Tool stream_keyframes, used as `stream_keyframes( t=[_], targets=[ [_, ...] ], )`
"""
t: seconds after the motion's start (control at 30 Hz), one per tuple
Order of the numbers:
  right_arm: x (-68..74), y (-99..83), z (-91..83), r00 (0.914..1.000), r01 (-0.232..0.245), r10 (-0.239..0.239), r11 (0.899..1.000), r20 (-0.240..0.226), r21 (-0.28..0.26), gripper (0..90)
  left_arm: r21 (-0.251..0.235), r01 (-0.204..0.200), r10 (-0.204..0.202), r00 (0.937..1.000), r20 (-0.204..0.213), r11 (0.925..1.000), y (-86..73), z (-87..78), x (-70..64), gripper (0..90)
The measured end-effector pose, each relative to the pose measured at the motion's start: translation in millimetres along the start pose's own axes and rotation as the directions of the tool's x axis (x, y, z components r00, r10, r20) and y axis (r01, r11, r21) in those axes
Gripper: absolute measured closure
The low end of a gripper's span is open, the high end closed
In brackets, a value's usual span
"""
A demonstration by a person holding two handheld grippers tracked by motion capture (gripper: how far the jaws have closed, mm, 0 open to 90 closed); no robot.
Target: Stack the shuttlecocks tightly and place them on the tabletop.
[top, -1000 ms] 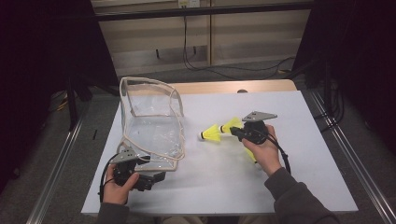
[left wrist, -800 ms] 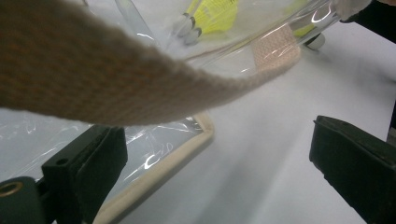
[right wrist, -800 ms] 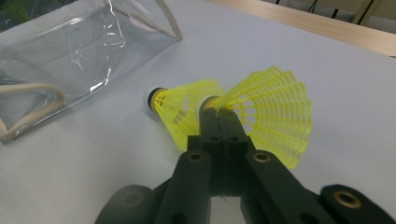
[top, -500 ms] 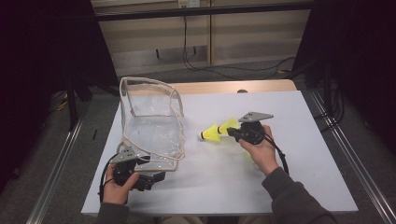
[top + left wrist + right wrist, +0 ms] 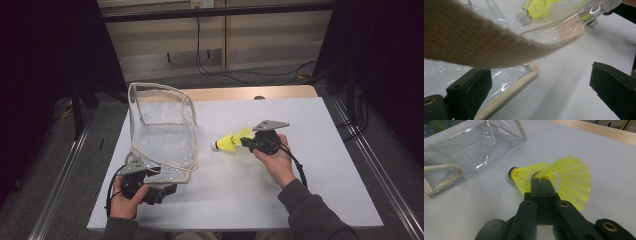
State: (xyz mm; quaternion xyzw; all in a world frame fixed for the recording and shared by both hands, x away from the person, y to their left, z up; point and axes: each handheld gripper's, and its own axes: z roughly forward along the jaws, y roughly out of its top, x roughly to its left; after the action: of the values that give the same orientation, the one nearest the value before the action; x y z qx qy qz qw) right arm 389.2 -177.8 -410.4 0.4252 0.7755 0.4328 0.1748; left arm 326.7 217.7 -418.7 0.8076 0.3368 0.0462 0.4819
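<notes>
Since 1.0 s ago, the right hand-held gripper (image 5: pixel 246 142) has drawn closer to the shuttlecock (image 5: pixel 544 181) mid-surface and clamps its skirt. Thin plastic could slip free. The left hand-held gripper (image 5: pixel 167 190), jaws apart, leaves the clear bag (image 5: pixel 162 132) unsteadied.

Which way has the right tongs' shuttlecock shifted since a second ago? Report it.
Cannot tell: the yellow shuttlecock in the right tongs sits equally far from the clear bag.
</notes>
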Motion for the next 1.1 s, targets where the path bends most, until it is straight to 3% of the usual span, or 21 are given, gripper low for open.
stream_keyframes(
  t=[0.57,0.83,1.1],
  targets=[
    [4.7,-0.9,9.6,0.9998,-0.017,0.018,1.0,-0.012,0.004,90.0,-0.007,0.002,-0.002,1.0,0.003,1.0,0.8,-0.6,-1.1,4.2],
    [3.2,-3.5,11.9,0.9996,-0.029,0.029,0.999,0.003,0.04,88.5,-0.005,0.001,-0.001,1.0,0.004,1.0,0.9,-0.5,-1.1,4.2],
    [-0.1,-5.4,14.4,0.9993,-0.022,0.019,0.996,0.033,0.083,81.2,-0.002,0.0,0.001,1.0,0.004,1.0,0.8,0.6,-1.4,4.2]
  ],
)
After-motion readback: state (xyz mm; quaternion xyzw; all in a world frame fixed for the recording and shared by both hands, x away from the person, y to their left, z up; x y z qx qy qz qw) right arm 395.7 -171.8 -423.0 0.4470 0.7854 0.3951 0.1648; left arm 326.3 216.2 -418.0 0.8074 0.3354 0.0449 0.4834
